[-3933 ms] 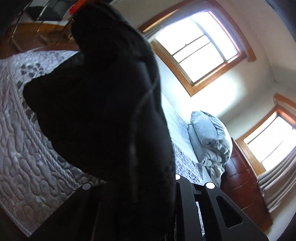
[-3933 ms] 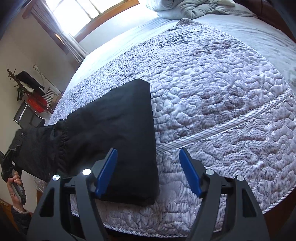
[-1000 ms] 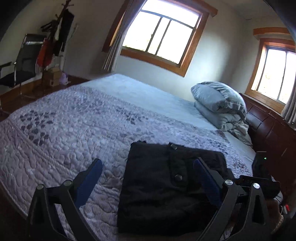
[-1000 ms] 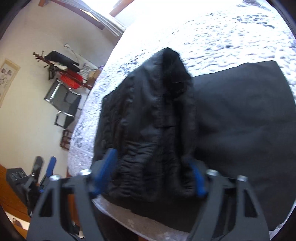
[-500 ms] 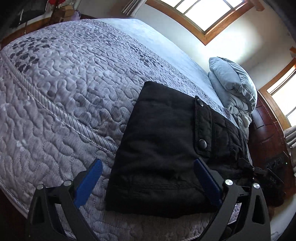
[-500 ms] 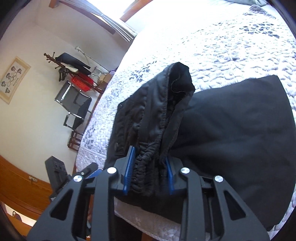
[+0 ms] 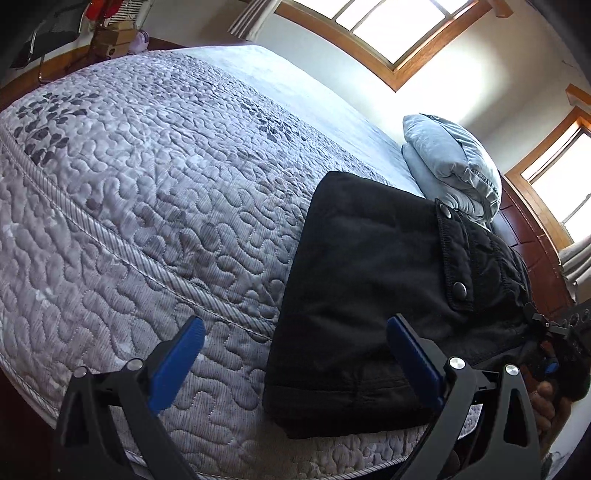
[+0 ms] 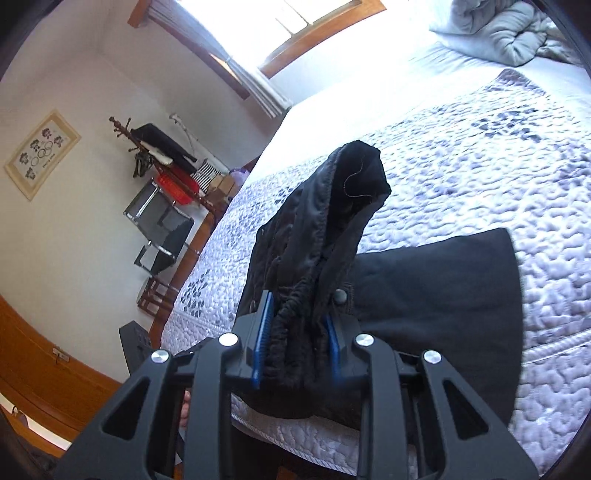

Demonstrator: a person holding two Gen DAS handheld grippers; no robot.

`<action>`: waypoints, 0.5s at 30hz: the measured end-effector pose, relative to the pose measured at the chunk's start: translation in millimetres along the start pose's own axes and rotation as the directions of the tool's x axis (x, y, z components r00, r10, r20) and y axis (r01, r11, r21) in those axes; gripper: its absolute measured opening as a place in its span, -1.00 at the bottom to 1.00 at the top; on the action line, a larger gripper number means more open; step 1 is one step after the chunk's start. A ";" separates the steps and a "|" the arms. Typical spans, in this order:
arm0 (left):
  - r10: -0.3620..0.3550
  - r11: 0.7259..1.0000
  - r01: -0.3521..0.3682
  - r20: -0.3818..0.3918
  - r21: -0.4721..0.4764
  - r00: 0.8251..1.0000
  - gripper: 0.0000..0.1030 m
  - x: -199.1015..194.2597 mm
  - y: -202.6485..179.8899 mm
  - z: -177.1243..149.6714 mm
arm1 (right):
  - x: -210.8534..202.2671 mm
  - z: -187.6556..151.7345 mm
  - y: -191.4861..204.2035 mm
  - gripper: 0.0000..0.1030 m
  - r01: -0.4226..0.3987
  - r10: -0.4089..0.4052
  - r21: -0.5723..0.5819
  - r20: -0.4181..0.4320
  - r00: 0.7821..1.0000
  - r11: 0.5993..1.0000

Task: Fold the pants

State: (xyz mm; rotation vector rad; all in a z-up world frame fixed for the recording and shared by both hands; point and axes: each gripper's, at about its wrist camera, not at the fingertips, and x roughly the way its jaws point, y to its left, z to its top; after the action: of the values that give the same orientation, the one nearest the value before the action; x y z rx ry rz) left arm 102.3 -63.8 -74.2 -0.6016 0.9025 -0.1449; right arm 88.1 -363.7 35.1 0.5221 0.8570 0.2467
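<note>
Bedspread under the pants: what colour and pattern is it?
The bedspread is pale grey-lilac, quilted in squiggles with darker leaf prints; clearest in the left wrist view.

A bed covered in a grey quilted bedspread (image 7: 147,192) fills the frame, folded blue-grey bedding (image 7: 450,166) stacked at upper right beside a dark wood headboard (image 7: 532,236). Daylight pours through wood-framed windows (image 7: 391,29) along the top. In the right wrist view, a framed picture (image 8: 42,153) hangs at left near a coat rack (image 8: 155,151) and black chair (image 8: 162,229).
</note>
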 end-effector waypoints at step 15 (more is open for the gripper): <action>0.005 0.994 0.006 -0.099 0.110 0.995 0.93 26.4 -42.4 -16.6 | -8.1 -33.0 -104.9 -0.41 0.160 -0.149 0.190 -0.073 0.986 0.969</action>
State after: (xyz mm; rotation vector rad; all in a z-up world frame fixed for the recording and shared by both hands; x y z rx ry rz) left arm 111.4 -115.6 -77.0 -0.4958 0.9841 -0.2253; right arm 57.5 -444.8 -33.1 0.6297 0.9798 0.0348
